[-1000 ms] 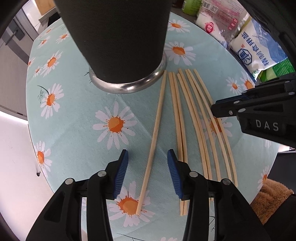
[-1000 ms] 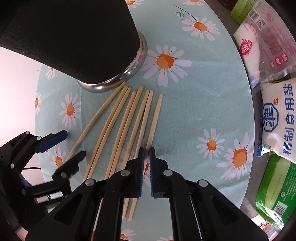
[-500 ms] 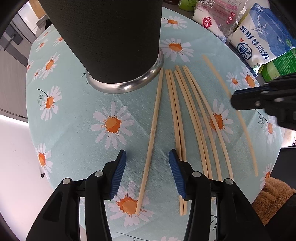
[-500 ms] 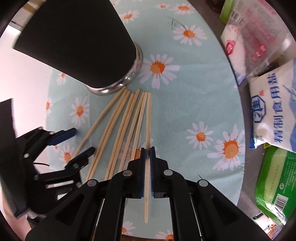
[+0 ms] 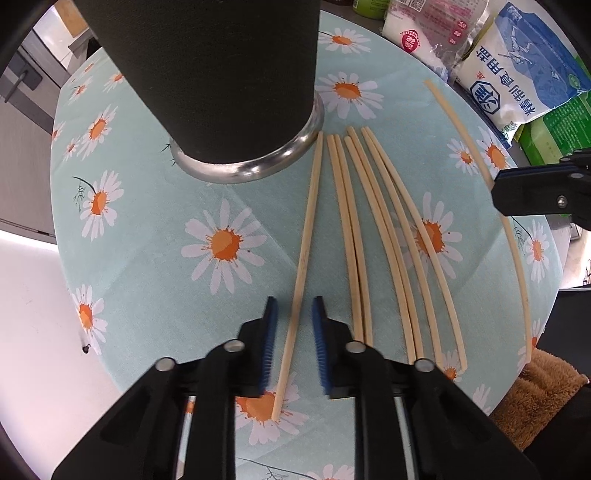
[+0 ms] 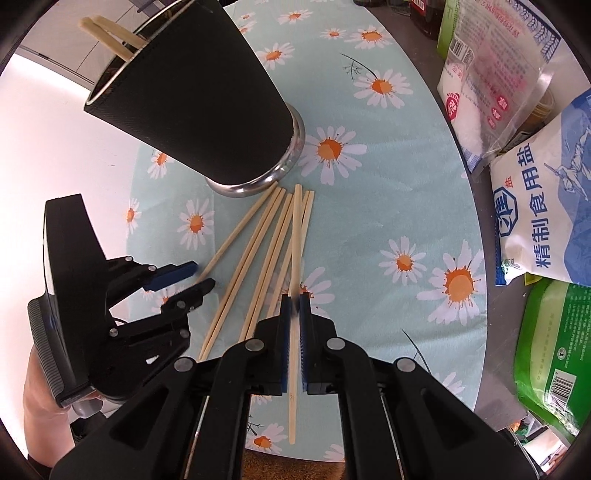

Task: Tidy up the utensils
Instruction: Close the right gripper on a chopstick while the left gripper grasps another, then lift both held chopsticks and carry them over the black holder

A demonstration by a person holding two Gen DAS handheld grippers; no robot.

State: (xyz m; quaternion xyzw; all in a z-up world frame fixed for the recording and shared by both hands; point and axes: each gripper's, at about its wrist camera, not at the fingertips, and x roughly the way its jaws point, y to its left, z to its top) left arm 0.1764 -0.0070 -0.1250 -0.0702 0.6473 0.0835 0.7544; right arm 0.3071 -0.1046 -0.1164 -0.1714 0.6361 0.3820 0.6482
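Black utensil cup with steel base ring stands at 11 o'clock on the daisy-print desk; two chopsticks already poke out of its rim, so it looks like the drop target.

Left hand-held gripper points straight down, blue pads either side of the leftmost chopstick. Jaws are closing; the stick sits between them, but a gap shows on both sides, so no grip yet. That stick lies a little apart from the others, which probably made it the easy next pick.

At 12 to 3 o'clock of the left hand-held gripper, six more bamboo chopsticks lie fanned flat on the cloth, far ends near the cup base, near ends spreading toward the desk edge.

Right hand-held gripper is clamped on a single chopstick, gripping it past mid-length with a long tail hanging back toward the camera. In the left wrist view the stick appears lifted off to the side of the fan. Stick runs along the fingers, likely so it can be tipped end-first into the cup.

At 2 to 4 o'clock, bags of salt and other packets line the desk edge, clear of the work.
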